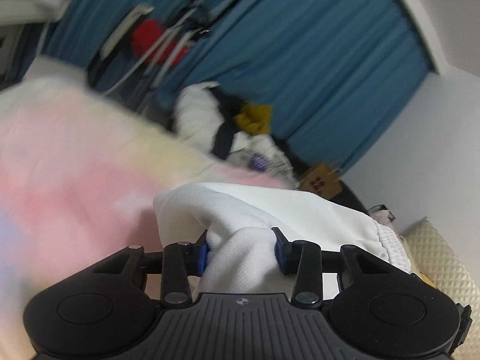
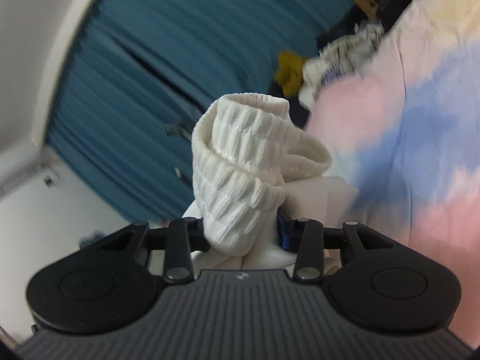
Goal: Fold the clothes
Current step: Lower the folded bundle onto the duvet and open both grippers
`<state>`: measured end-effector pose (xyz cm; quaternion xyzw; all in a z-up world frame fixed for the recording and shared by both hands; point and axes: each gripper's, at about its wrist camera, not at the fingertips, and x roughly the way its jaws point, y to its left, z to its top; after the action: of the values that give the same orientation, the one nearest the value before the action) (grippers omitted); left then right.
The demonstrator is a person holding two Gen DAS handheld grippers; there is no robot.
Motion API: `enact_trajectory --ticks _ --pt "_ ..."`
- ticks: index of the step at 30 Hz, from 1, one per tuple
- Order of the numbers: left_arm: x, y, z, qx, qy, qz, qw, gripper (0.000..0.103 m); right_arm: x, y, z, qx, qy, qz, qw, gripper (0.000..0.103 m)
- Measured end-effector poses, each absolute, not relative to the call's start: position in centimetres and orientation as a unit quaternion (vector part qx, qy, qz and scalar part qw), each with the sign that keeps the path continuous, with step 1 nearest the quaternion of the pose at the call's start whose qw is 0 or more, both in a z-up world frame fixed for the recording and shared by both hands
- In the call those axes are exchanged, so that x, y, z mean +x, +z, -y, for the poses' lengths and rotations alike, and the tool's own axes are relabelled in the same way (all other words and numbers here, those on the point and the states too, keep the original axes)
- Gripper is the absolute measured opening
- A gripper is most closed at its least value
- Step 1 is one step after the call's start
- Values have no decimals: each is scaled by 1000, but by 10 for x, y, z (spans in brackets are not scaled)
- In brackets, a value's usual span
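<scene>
A white garment (image 1: 258, 210) with a ribbed elastic band is held up in the air by both grippers. My left gripper (image 1: 241, 250) is shut on a bunch of its smooth white fabric. My right gripper (image 2: 244, 234) is shut on the gathered ribbed band (image 2: 240, 162), which stands up between the fingers. A pastel pink, blue and yellow cloth (image 1: 66, 165) lies spread behind the garment; it also shows in the right wrist view (image 2: 414, 138).
Blue curtains (image 1: 300, 60) fill the background. A heap of clothes (image 1: 228, 123), white, black and mustard, lies at the far edge of the pastel cloth. A cardboard box (image 1: 321, 181) and a cream quilted cushion (image 1: 441, 261) sit at the right.
</scene>
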<state>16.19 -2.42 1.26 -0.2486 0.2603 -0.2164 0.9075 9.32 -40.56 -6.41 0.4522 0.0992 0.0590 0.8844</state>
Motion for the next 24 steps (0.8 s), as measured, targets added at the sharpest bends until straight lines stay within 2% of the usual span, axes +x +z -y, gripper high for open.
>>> enact_trajectory --ticks 5,8,11,14,18,24 --pt "212 42 119 -221 -265 -218 913 43 97 -64 466 433 10 -44 900 42" --pt "251 29 181 -217 -295 -215 905 43 100 -64 502 421 -19 -10 907 42" --pt "286 -7 234 -210 -306 -241 897 43 103 -71 536 404 -52 9 913 42" --pt "312 -50 279 -170 -310 -282 892 43 113 -112 559 414 -101 -33 904 42" --pt "326 -109 300 -135 -304 -329 884 44 131 -171 578 471 -150 -139 858 42" --pt "318 -127 283 -93 -309 -356 877 57 130 -192 581 492 -161 -190 834 47"
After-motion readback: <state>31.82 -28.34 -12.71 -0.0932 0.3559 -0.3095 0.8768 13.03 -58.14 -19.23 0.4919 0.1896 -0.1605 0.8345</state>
